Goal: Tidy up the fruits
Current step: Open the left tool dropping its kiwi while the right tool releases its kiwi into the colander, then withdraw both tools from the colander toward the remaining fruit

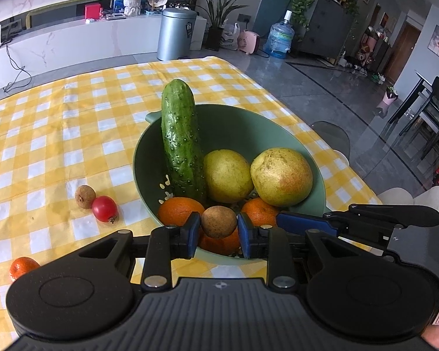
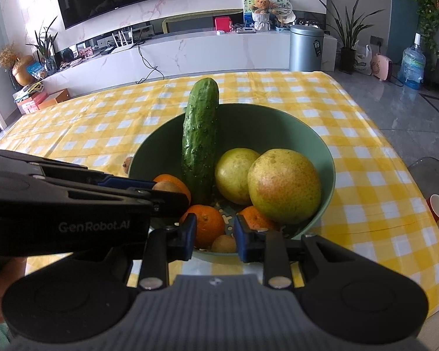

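Longan (image 1: 218, 221) between left claw (image 1: 218, 229) pads

"GenRobot.AI" on the left gripper (image 2: 172, 196) body; bin (image 2: 305, 48) label perhaps unreadable.

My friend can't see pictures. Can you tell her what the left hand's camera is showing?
The left claw has a small brown fruit between its fingers above a green bowl holding a cucumber, two pears and some oranges. The bowl sits on a yellow checked tablecloth, where a red fruit, another brown fruit and an orange lie loose.
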A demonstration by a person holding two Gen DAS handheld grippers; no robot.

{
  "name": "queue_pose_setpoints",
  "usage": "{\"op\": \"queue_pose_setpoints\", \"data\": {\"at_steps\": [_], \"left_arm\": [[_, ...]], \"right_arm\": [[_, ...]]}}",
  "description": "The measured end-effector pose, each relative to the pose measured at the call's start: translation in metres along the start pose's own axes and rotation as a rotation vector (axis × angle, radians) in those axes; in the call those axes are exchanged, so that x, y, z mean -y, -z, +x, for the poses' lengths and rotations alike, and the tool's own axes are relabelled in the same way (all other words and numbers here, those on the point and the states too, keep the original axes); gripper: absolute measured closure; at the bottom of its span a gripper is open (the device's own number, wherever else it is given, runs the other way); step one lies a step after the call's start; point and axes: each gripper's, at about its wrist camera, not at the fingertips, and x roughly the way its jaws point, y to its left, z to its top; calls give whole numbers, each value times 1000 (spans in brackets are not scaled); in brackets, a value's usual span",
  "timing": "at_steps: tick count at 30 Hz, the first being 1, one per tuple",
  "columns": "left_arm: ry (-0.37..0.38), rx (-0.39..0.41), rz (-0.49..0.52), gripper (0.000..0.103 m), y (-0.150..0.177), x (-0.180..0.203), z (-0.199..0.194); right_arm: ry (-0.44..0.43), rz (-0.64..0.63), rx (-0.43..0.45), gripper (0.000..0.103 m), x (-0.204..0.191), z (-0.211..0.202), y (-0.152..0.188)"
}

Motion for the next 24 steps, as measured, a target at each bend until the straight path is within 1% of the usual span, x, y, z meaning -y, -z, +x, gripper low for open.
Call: {"op": "queue_pose_setpoints", "data": {"at_steps": [2,3,4,5,7,10,12,16,21,24], "left_arm": [[-2,10,-10,60,0,-1,-1],[-11,20,-9,59,1,-1,-3],[-19,26,-3,57,1,0,-4],[-22,30,2,56,1,1,-6],[-18,35,2,52,1,0,-9],[-20,46,-1,51,1,0,-16],[-30,57,4,51,2,1,-22],[-58,75,11,48,5,-1,-35],[-113,85,31,43,10,-8,-54],[-154,94,51,42,15,-12,-66]], "right_arm": [[-1,6,3,76,1,-1,0],[-3,8,7,67,1,-2,1],[3,8,11,64,1,-3,1],[3,8,14,62,1,-4,1],[9,7,18,60,0,-5,2],[20,3,34,57,-1,-8,2],[23,1,49,50,-1,-10,2],[38,-4,79,44,-3,-16,4],[73,-25,107,34,-8,-20,4],[96,-35,124,34,-10,-22,5]]}}
